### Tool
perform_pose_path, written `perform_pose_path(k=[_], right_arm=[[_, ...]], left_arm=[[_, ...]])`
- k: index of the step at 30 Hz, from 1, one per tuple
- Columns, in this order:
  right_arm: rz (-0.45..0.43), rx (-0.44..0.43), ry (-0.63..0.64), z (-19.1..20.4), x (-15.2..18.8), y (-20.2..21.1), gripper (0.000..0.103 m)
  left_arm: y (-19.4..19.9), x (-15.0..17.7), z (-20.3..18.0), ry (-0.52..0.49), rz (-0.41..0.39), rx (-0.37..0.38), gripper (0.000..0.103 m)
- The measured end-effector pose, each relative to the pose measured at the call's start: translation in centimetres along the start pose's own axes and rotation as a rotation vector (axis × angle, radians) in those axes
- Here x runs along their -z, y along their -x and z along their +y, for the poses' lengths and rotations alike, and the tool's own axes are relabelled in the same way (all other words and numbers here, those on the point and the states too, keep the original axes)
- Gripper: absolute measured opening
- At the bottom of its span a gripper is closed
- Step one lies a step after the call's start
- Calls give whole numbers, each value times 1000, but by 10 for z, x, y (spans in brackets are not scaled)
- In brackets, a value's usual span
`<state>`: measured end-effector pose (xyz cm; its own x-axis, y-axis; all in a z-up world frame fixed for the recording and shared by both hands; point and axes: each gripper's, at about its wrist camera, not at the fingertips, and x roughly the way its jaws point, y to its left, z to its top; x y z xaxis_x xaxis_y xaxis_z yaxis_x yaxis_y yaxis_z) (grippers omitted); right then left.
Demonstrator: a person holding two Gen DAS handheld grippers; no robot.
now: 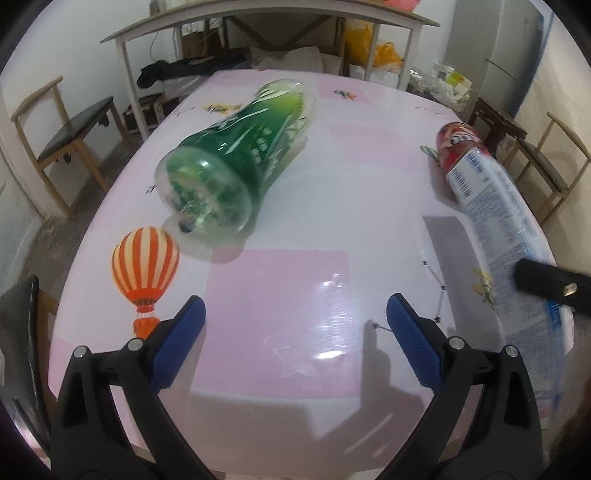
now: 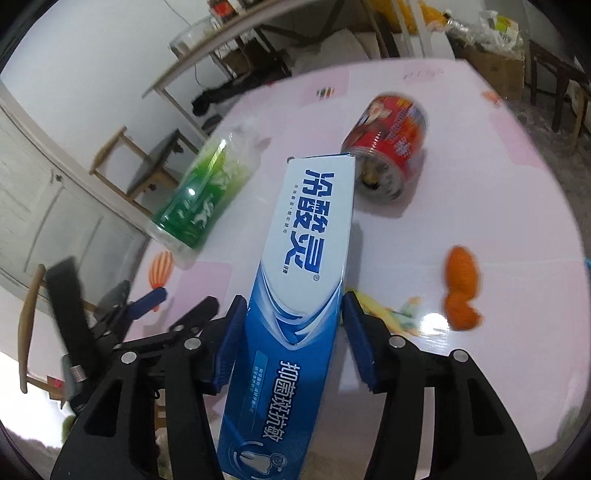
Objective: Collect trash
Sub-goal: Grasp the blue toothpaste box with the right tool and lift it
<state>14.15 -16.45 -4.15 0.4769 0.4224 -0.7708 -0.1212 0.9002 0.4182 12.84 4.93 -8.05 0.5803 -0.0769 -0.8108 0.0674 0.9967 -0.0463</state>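
Note:
A long blue-and-white toothpaste box [image 2: 310, 229] sits lengthwise between the blue pads of my right gripper [image 2: 295, 297], which is shut on it; the box's far end points at a red can [image 2: 391, 136] lying on its side. In the left wrist view the same box [image 1: 491, 206] runs along the right edge, above the table, with the red can [image 1: 458, 142] beyond it. A green plastic bottle [image 1: 236, 155] lies on its side ahead of my left gripper [image 1: 295, 301], which hangs open over the pink table [image 1: 280, 280] with nothing between its fingers.
Orange peel [image 2: 461, 284] lies on the table to the right of the box. Wooden chairs [image 1: 70, 136] stand at the left and right sides. A white shelf table [image 1: 236, 26] with bags and clutter stands behind the far edge.

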Motion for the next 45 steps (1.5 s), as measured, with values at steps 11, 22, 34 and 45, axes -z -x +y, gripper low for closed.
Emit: perform_pose_path(k=[11, 22, 34, 45], right_arm=[[-125, 177, -184, -94, -5, 89, 52], [84, 284, -58, -93, 1, 13, 52], [112, 119, -62, -64, 15, 14, 52], [31, 200, -182, -108, 10, 43, 52]], left_arm=[[-3, 4, -41, -130, 0, 48, 95], [2, 13, -52, -181, 5, 41, 95], [6, 10, -52, -194, -14, 91, 94], [3, -11, -77, -135, -36, 423, 92]])
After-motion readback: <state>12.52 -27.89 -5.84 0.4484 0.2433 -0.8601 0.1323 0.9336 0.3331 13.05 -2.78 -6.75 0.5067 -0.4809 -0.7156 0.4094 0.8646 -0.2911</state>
